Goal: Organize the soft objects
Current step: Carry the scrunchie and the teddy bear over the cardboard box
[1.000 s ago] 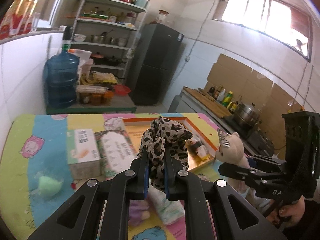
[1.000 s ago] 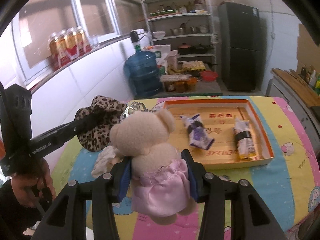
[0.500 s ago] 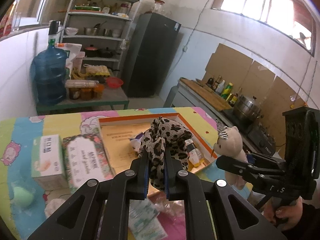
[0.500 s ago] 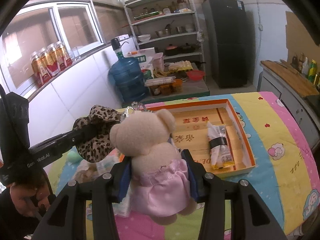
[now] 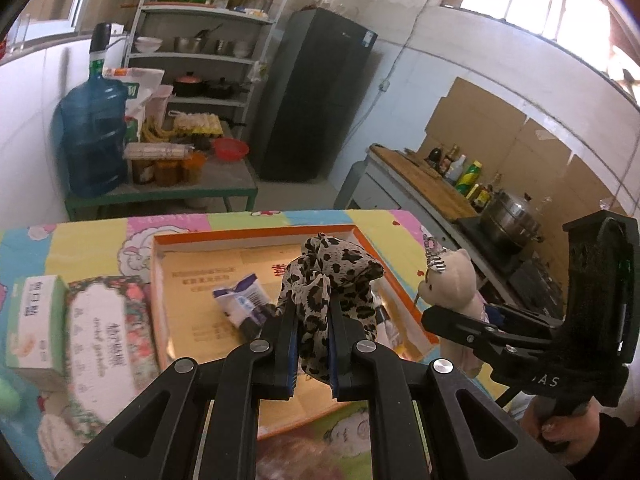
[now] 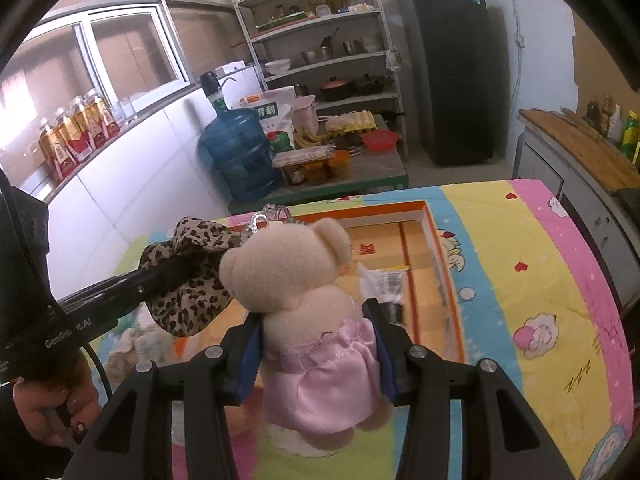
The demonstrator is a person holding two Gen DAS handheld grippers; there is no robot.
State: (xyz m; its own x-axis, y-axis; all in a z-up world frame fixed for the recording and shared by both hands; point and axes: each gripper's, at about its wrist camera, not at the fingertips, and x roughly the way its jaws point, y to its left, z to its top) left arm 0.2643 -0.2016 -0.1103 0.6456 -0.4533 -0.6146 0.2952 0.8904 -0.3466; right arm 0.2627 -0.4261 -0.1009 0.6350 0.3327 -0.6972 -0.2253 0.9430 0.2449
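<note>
Leopard cloth (image 5: pixel 328 280): pinched in the left tool (image 5: pixel 313 344), held up over the near part of the orange tray (image 5: pixel 256 234).
Left tool: fingers closed tight on the cloth.
Teddy bear (image 6: pixel 304 296): in a pink skirt, clamped at the waist by the right tool (image 6: pixel 316 344), above the tray's near right corner.
Right tool: closed on the bear.
Tray: lies on the colourful surface (image 6: pixel 520 264); holds a blue-white packet (image 5: pixel 244 300).
Tissue boxes (image 5: pixel 76 336): just left of the tray.
</note>
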